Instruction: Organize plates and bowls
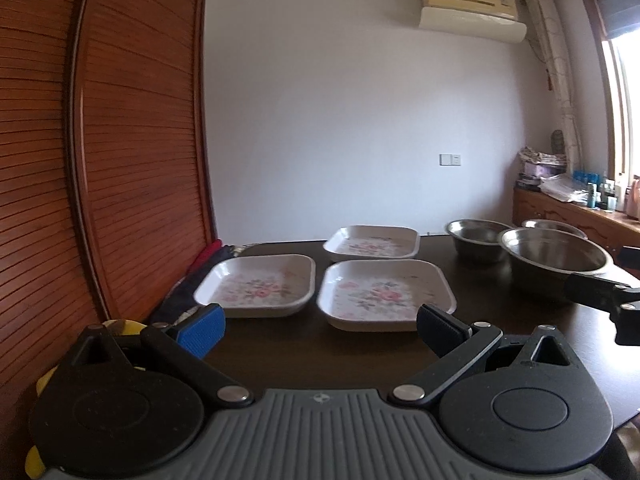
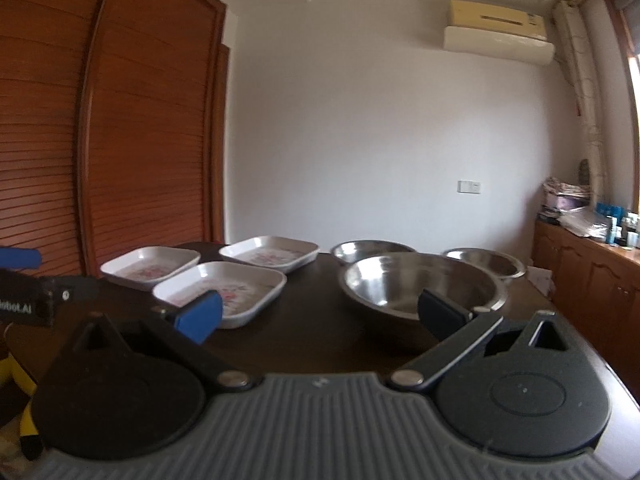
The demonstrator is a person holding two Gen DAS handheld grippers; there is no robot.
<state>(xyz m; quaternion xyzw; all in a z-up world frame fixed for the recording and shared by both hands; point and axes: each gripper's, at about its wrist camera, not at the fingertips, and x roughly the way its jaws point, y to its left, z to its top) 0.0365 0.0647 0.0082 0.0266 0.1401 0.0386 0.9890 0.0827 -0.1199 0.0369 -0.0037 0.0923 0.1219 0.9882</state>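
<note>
Sq. floral plates (image 1: 386,294), steel bowls (image 2: 422,282).

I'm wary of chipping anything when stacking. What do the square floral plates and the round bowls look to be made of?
Square floral plates: white, matte-glossy with printed pink flowers, thick rounded rims; probably melamine, possibly ceramic. Round bowls: grey metal with mirror-like highlights and thin rims, most likely stainless steel.

The only legible lettering is a cut-off white word ending "inbot.AI" on the black body of the left tongs (image 2: 24,306), seen at the left edge of the right wrist view; nothing else can be read.
</note>
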